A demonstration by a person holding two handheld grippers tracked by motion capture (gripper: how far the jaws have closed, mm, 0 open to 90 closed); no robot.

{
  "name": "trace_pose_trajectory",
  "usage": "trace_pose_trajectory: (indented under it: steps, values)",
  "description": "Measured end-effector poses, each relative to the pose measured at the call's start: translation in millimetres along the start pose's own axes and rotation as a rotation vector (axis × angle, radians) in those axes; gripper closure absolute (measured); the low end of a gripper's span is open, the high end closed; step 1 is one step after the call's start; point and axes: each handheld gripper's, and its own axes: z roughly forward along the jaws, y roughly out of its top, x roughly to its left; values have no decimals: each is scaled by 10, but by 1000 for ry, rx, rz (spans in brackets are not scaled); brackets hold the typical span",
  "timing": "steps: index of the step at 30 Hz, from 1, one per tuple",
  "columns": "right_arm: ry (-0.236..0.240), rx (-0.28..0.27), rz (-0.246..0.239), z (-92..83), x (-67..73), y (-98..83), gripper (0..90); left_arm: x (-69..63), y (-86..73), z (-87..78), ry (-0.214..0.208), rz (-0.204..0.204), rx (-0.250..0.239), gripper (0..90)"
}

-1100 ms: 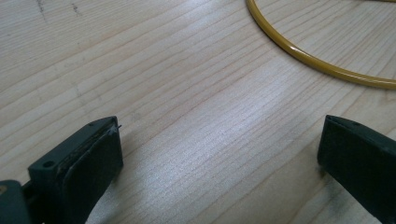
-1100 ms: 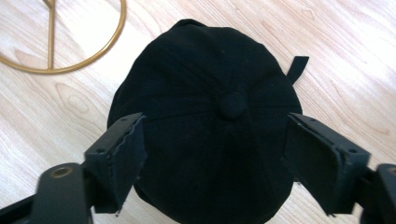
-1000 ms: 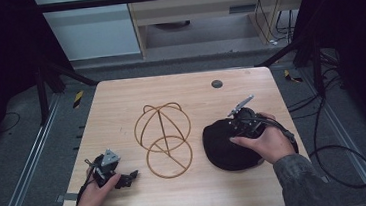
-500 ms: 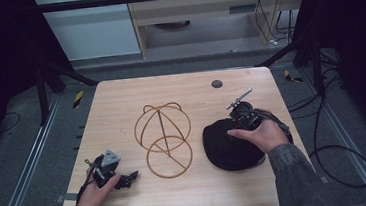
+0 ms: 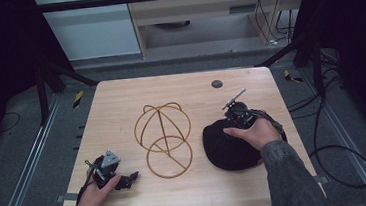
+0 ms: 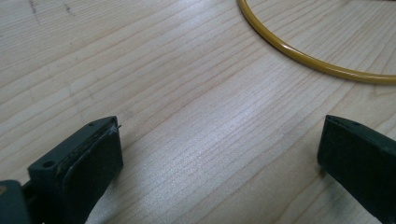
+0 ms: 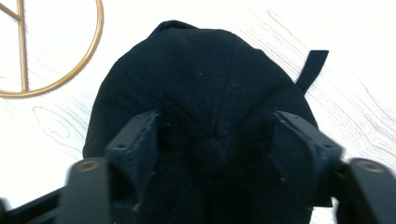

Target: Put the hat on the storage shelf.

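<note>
The black cap (image 7: 205,107) lies on the desk (image 5: 121,103) beside the gold wire stand (image 5: 163,139). The right gripper (image 7: 212,140) has just been closing its fingers, not yet pinching (go slow); squeeze the top button. The left gripper (image 6: 219,154) rests with fingers spread.

On the one wooden table (image 5: 120,96) there are one black cap (image 5: 227,147), one gold wire hat stand (image 5: 164,140), one small dark round disc (image 5: 216,84) near the far edge, and two hand-held grippers, left gripper (image 5: 127,179) and right gripper (image 5: 237,116).

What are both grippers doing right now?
Left gripper: open, empty, over the table.
Right gripper: open, jaws just closing astride the black cap.
</note>
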Motion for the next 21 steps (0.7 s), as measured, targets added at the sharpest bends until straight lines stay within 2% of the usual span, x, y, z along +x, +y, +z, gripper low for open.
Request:
trace_pose_trajectory:
  steps: [1,5,8,14,21]
  values:
    - [5,1,-7,5,4,1,400,-2,-1,-2,-1,1,1,0]
    - [-11,20,-18,24,28,8,445,-4,-2,-3,0,1,1,0]
    - [-18,30,-21,63,24,9,530,-6,-3,-3,0,0,1,0]
    - [-3,51,-12,85,-15,-12,668,0,3,-3,-4,7,6,0]
    - [29,42,-9,76,-54,-45,738,0,14,6,-5,9,8,0]
